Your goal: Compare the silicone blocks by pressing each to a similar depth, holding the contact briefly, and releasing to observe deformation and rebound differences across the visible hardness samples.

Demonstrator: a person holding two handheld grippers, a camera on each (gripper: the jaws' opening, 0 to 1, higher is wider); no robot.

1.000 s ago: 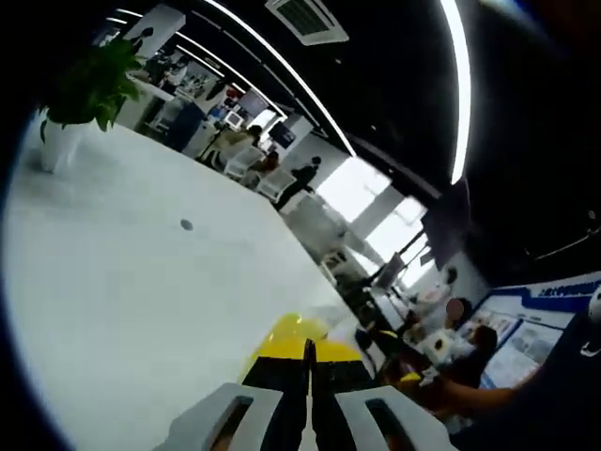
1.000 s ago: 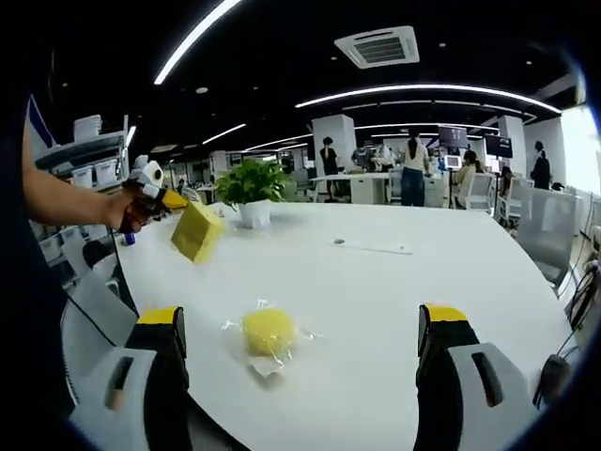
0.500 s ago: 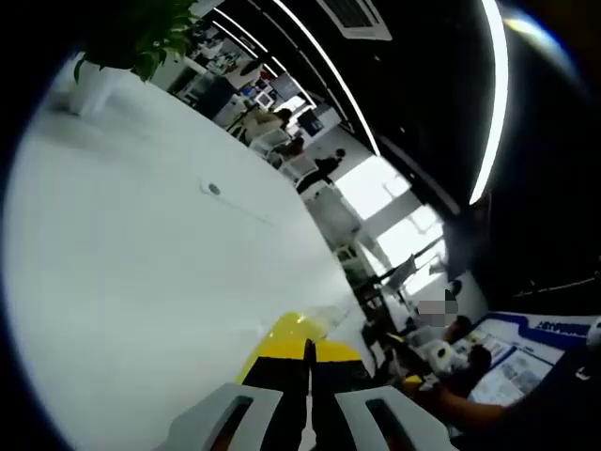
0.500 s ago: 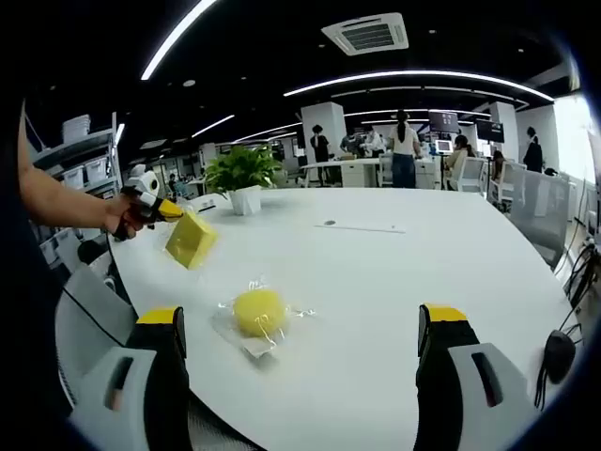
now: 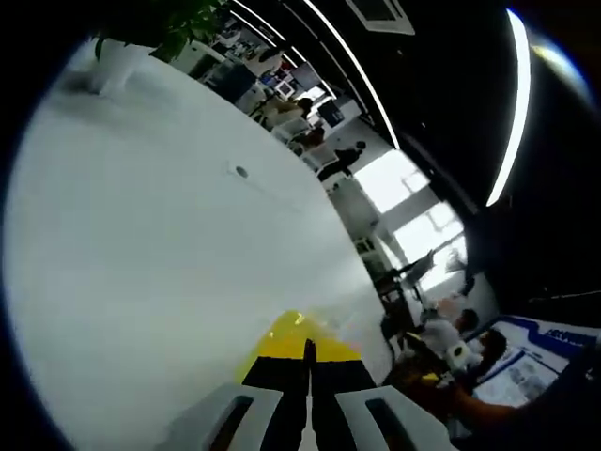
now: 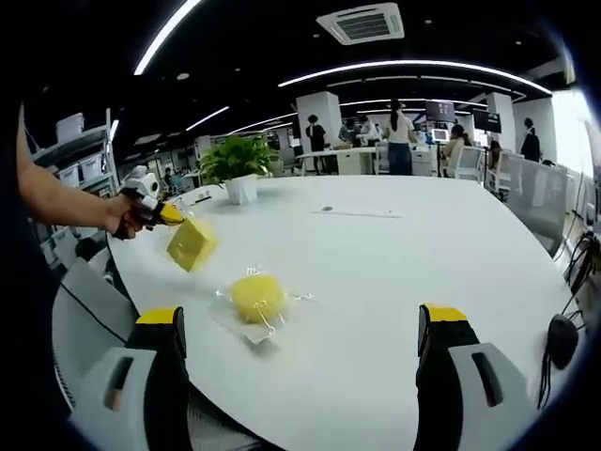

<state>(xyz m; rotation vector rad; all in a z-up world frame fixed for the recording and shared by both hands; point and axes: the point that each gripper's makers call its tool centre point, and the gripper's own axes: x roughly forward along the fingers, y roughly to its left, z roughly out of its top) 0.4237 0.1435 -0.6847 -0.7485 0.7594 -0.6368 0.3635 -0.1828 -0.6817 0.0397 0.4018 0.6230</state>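
Observation:
My left gripper [image 5: 308, 352] is shut on a square yellow silicone block [image 5: 299, 334], whose edge sticks out past the closed fingertips. In the right gripper view a hand holds that left gripper [image 6: 164, 214] at the left, and the square block [image 6: 191, 244] hangs tilted just above the white table [image 6: 394, 272]. A round yellow block [image 6: 255, 298] in clear plastic wrap lies on the table, ahead of and between my right gripper's jaws. The right gripper [image 6: 302, 324] is open wide with nothing between its jaws.
A potted plant [image 6: 235, 164] stands at the table's far side, with its white pot [image 5: 113, 66] also in the left gripper view. A small round port [image 5: 241, 172] sits in the tabletop. A black mouse [image 6: 561, 340] lies near the right edge. People stand at desks behind.
The left gripper has dipped a little toward the table with the square block still in it. Both views have shifted with the hands; the round block has stayed put.

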